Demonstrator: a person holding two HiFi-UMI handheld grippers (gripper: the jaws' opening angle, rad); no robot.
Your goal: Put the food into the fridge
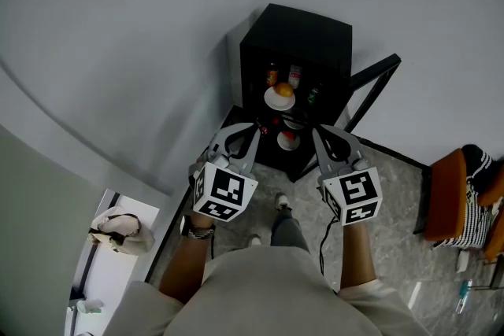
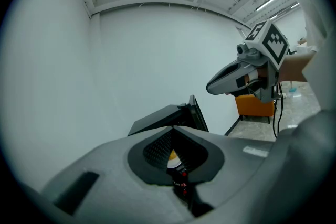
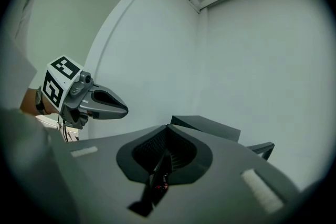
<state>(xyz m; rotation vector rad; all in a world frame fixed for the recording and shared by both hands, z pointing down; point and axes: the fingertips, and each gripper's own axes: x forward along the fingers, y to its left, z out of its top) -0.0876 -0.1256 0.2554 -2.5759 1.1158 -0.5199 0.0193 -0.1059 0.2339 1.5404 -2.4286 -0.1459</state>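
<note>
Person's light shirt (image 1: 276, 291) fills the lower edge of the head view, with both forearms reaching forward. Left gripper (image 1: 253, 126) and right gripper (image 1: 316, 131) are held side by side, apart from each other, and each bears a marker cube (image 1: 225, 193) at its rear. In each gripper's own view the jaws lie together at the tips with nothing clamped between them. Ahead of the tips, in the corner of two pale walls, stands a small black fridge (image 1: 298, 34) with its door (image 1: 372, 84) swung open to the right. On an upper shelf a white plate (image 1: 279, 98) carries orange food (image 1: 284, 90). Behind it stand two cans (image 1: 272, 75), and a green one (image 1: 313, 96) is to the right. Lower down sits a bowl (image 1: 288, 141) with something red in it. Neither gripper touches the fridge or its contents. An orange chair (image 1: 445, 193) stands on the speckled floor (image 1: 394, 193) at right, well apart from the fridge.
</note>
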